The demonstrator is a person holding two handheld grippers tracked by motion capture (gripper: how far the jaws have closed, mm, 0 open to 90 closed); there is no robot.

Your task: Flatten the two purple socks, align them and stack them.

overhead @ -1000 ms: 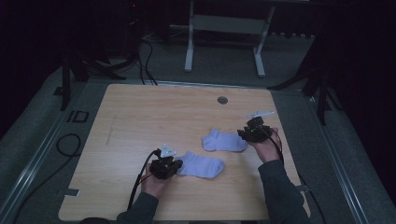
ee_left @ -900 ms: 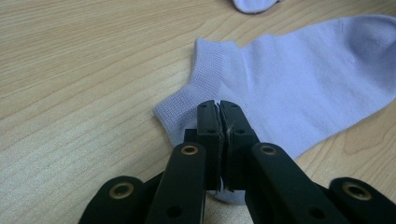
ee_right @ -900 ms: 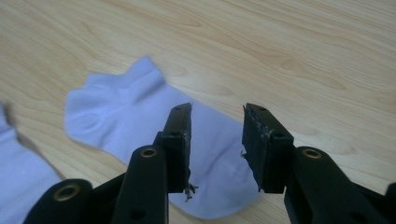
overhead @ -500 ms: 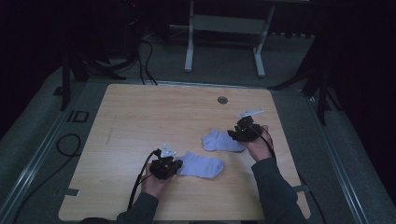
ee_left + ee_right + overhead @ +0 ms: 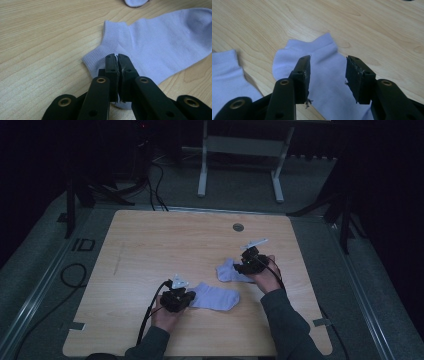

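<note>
Lying flat on the pale wooden table (image 5: 150,245) are two short lavender cotton ankle socks: the nearer sock (image 5: 215,296) rests toward the person's side, and the farther sock (image 5: 229,272) sits just beyond it, close by but apart from it in the high view. The left gripper (image 5: 186,298), held in the person's left hand (image 5: 165,317), has its black jaws clenched tight on the cuff edge of the nearer sock (image 5: 160,45), with a thin fold of the fabric pinched between the pads in the left gripper view. The right gripper (image 5: 243,268), in the right hand (image 5: 267,277), hovers over the farther sock (image 5: 324,75); its jaws have just been opening and now stand wide apart and released, the lavender fabric showing in the gap beneath them with the pads not pressing on it. A small round grey grommet (image 5: 238,227) is set into the table top farther back
</note>
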